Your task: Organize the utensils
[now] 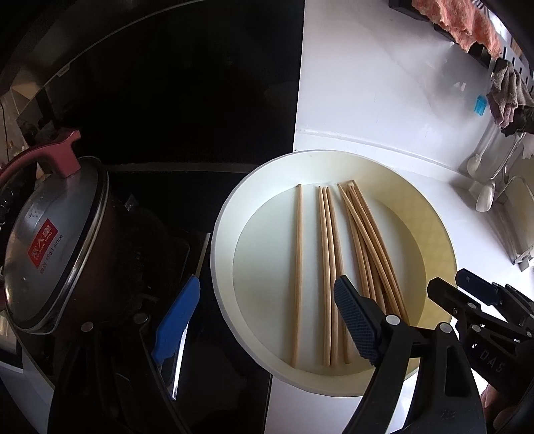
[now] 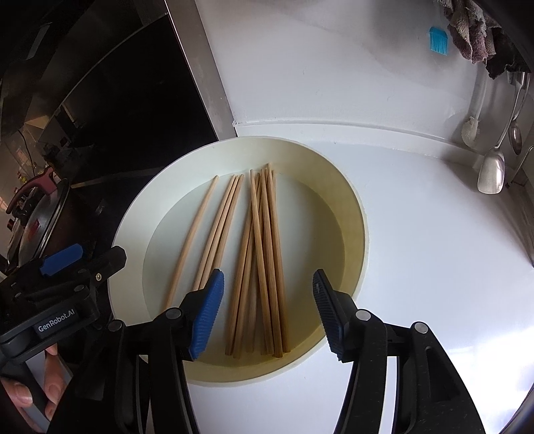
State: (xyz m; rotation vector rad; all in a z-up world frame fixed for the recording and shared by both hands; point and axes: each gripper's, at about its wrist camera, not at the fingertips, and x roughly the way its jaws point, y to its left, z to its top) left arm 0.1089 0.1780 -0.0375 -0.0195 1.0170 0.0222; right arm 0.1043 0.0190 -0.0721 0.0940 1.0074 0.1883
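- Right tool [image 2: 267, 313]: jaws stand apart, above the near rim of the plate [image 2: 126, 267]. Nothing is gripped. The near ends of the crossed bundle of chopsticks [image 2: 263, 267] lie below the gap between the pads, not touching them.
- Left tool [image 1: 267, 323]: jaws stand wide apart and empty. The right-hand pad hangs over the near part of the plate [image 1: 227, 233]; the left-hand pad hangs over the dark stove surface [image 1: 187, 100] beside the plate.
- A hand [image 2: 33, 397] holds the left tool's grip, seen at the lower left of the right wrist view.
- Plate: a round, cream-coloured dish resting on the white table [image 2: 434, 267], its left edge at the boundary with the stove surface.
- Chopsticks, all wooden, all inside the plate, running near to far:
  - single chopstick [image 1: 298, 267], lying alone at the left;
  - group of three chopsticks [image 1: 328, 267], side by side, just right of the single one;
  - crossed bundle [image 1: 363, 243], overlapping, at the right.
- Covered pot [image 1: 50, 240]: on the stove, left of the plate, red handle on the lid.
- Far edge: hanging spoons [image 2: 494, 167], a blue brush [image 2: 438, 40] and cloths [image 2: 474, 30] along the white wall.
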